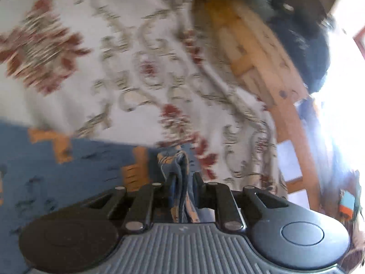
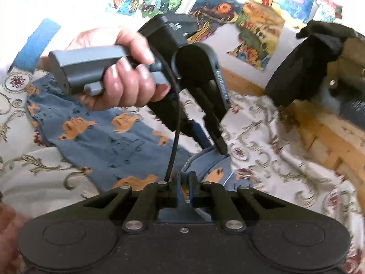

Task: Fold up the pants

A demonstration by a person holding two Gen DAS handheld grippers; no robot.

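Blue cotton pants with orange animal print point(image 2: 107, 141) spread on cream floral bedspread point(image 2: 269, 150). Left gripper point(image 1: 182, 178) clamped on bunched pants fabric; seen from right wrist, hand point(image 2: 123, 77) grips its grey handle. Right gripper point(image 2: 184, 178) closed on blue pants edge. Wooden bed frame point(image 1: 257, 52) beside bedspread, dark fuzzy garment point(image 2: 303, 59) draped over it. Colourful cartoon posters point(image 2: 230, 6) on wall behind.
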